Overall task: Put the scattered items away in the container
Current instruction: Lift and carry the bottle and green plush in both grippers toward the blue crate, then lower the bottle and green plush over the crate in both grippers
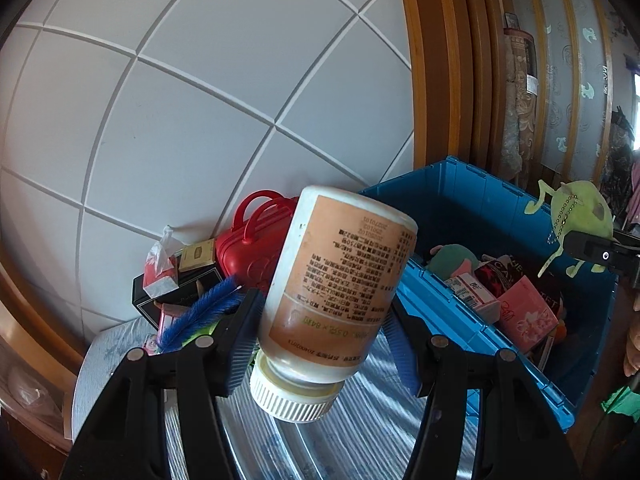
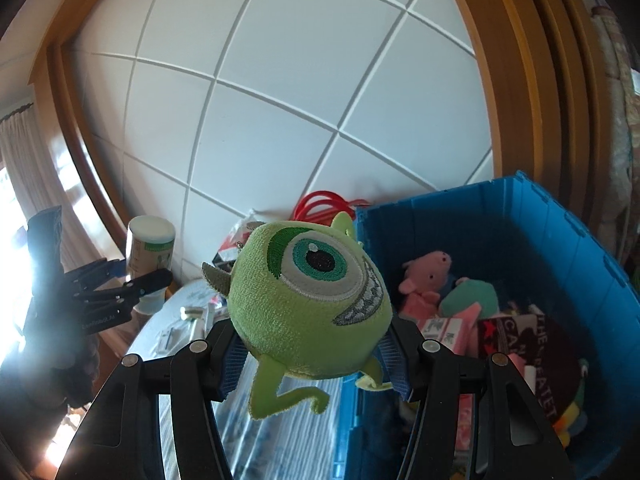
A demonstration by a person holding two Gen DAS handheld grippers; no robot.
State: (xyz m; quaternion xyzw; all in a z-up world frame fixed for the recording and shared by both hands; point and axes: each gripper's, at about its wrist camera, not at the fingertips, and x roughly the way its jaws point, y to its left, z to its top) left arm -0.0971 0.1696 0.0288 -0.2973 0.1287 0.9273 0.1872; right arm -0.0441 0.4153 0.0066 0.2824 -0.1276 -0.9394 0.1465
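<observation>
Between the left gripper's [image 1: 320,344] jaws, a bottle [image 1: 336,292]; between the right gripper's [image 2: 312,360], a plush [image 2: 308,300]

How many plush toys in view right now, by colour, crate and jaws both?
Green one-eyed monster plush, in the right gripper: 1
Pink pig plush, in the blue crate: 1
Teal-green plush, in the crate beside the pig: 1
Total: 3
</observation>
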